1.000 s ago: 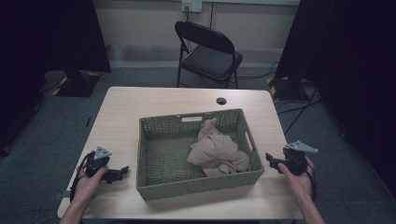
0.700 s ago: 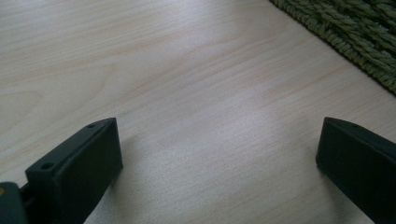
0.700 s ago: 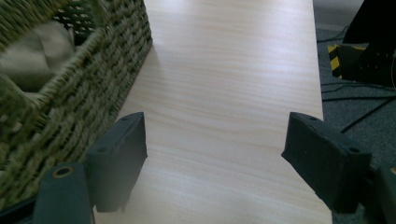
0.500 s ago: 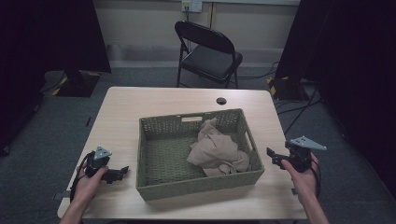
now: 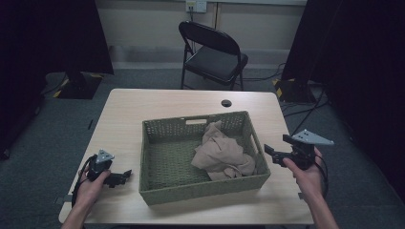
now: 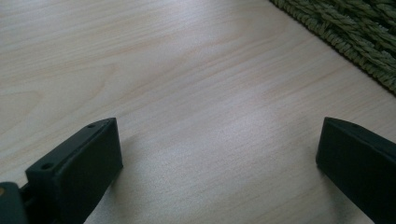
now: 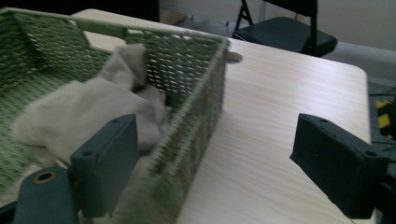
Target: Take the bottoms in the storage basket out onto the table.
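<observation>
The right gripper (image 5: 271, 153) has just been opening, its jaws wide with nothing between them, raised beside the green woven basket (image 5: 162, 130). The left gripper (image 5: 125, 175), released too, rests on the table (image 5: 143, 102). A crumpled beige cloth (image 5: 220, 152), soft-folded, lies heaped in the basket's right half.

In the right gripper view the near corner of the basket (image 7: 154, 186) smears into blur, and the cloth (image 7: 79, 116) is partly hidden behind the left jaw. In the left gripper view, the frame's edge cuts the basket (image 6: 355, 32) down to one woven corner. From above, the basket's front wall hides the cloth's (image 5: 222, 155) lower edge.
</observation>
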The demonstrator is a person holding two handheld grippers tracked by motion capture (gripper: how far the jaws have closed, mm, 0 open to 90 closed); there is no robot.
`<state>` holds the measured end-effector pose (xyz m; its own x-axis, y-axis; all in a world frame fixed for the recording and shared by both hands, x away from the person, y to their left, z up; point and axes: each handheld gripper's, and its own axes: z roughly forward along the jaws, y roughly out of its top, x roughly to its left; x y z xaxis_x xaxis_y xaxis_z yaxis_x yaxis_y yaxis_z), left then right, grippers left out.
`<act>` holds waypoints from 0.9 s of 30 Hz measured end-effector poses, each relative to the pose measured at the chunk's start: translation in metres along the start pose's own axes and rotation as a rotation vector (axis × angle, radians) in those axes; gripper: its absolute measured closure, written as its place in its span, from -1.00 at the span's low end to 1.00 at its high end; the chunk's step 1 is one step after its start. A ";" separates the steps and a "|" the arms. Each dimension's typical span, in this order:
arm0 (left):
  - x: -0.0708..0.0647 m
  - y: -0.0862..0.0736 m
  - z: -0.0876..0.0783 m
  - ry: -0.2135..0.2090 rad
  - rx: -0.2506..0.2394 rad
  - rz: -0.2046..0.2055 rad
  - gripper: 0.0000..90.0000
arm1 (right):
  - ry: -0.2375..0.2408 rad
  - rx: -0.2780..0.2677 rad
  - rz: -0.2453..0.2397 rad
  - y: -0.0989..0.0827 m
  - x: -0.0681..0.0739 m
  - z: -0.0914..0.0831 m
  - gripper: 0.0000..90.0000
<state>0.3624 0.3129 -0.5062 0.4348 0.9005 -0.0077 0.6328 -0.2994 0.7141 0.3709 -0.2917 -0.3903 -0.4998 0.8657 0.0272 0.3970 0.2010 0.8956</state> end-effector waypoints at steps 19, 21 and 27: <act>0.000 0.000 0.000 0.001 0.000 -0.001 -1.00 | 0.152 0.054 -0.175 0.041 0.058 0.039 -0.69; 0.000 0.000 0.000 0.000 0.000 0.000 -1.00 | 0.164 0.071 -0.194 0.046 0.063 0.047 -0.69; 0.000 0.000 0.000 0.000 0.000 0.000 -1.00 | 0.222 0.123 -0.222 0.055 0.077 0.070 -0.69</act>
<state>0.3624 0.3129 -0.5062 0.4346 0.9006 -0.0079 0.6328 -0.2990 0.7143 0.4084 -0.1821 -0.3701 -0.7347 0.6762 -0.0544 0.3426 0.4391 0.8306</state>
